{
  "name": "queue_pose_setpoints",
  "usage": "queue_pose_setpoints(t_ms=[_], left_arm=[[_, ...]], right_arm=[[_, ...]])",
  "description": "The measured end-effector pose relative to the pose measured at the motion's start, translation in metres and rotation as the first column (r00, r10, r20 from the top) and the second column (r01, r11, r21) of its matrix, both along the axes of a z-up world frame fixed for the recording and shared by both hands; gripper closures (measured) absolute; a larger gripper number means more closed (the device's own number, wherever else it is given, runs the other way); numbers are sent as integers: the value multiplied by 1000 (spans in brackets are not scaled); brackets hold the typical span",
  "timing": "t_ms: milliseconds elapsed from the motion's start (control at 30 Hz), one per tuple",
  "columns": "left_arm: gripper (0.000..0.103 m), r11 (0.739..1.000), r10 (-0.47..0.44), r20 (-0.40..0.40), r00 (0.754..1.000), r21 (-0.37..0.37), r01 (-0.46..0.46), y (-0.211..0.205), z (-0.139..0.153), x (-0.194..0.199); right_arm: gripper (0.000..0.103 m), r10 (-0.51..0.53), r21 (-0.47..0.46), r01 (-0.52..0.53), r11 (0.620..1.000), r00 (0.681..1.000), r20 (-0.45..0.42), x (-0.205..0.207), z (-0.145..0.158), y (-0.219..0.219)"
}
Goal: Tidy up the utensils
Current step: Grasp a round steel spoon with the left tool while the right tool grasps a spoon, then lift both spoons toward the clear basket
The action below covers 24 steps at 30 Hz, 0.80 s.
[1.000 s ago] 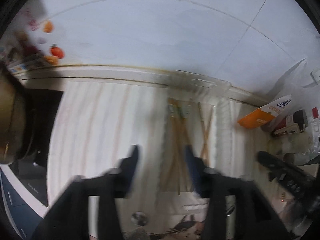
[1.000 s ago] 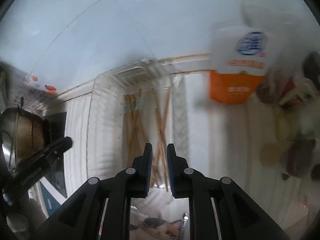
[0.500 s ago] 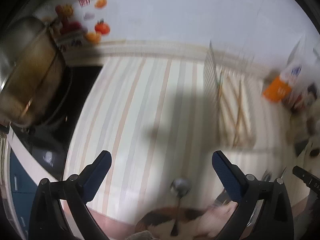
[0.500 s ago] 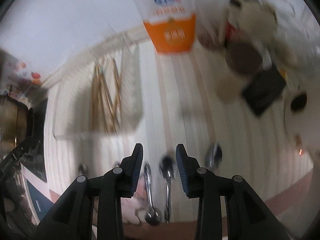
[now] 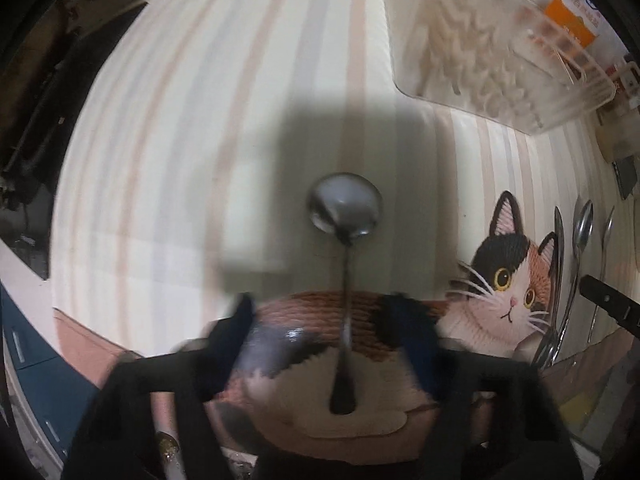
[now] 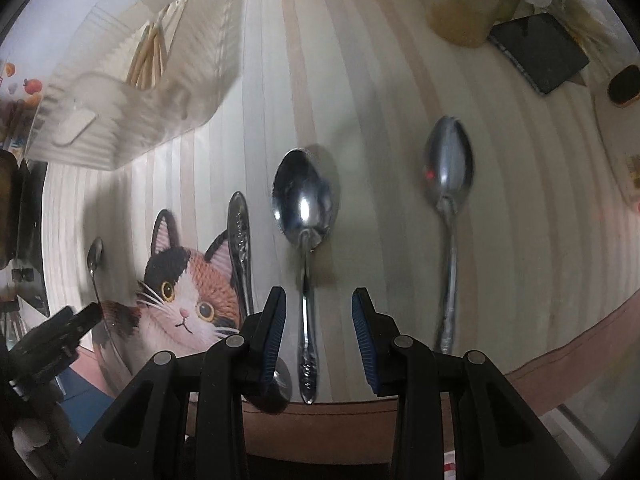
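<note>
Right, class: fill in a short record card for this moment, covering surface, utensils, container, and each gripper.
surface: striped mat with a cat picture
left gripper: open, jaws just closing, astride the handle of a round-bowled spoon, not pressing it
right gripper: open, astride the handle of the middle spoon
other utensils: a spoon to the right; another utensil handle over the cat's ear
container: clear tray holding chopsticks

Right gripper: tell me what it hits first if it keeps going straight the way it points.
Probably the handle of the middle spoon, which lies between the open fingers of the right gripper; depth is unclear.
</note>
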<state>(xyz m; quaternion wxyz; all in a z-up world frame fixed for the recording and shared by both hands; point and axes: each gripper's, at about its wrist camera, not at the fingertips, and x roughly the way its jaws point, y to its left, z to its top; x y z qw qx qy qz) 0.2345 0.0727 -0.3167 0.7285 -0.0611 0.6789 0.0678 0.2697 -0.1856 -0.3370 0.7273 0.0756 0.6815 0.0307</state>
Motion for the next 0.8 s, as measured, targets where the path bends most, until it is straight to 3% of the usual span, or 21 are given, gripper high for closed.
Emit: queue_pose_setpoints(t_ms=[33,133,200,267,533,800], left_arm=[[80,1000,-5,-3,1000,-4,5,-2,-2,1],[100,1000,-17,12,1000,2,17,-7,-5,2],[100,999,-32,13,999,5,32,-13,-9,0],[100,999,-50,12,999,-3,50,-22,-9,-1],[100,996,-93,10,996,5,93,-58,-14,-9],[100,996,-87,10,996,-8,87,-48,-9,-11]], right_arm=[[67,8,-15,-8,1000,1000,3,1,-3,4],[69,43,-83,-41,996,999,30,1,-7,19],[88,71,-167,-62,984,996,52,-2,-6,29],[96,70,-164,-60,985,996,57,-6,-6,25],[96,65,-169,-61,984,998,21,-27,-6,-2],[95,61,-180,-58,982,998,11,-35,-6,-2]])
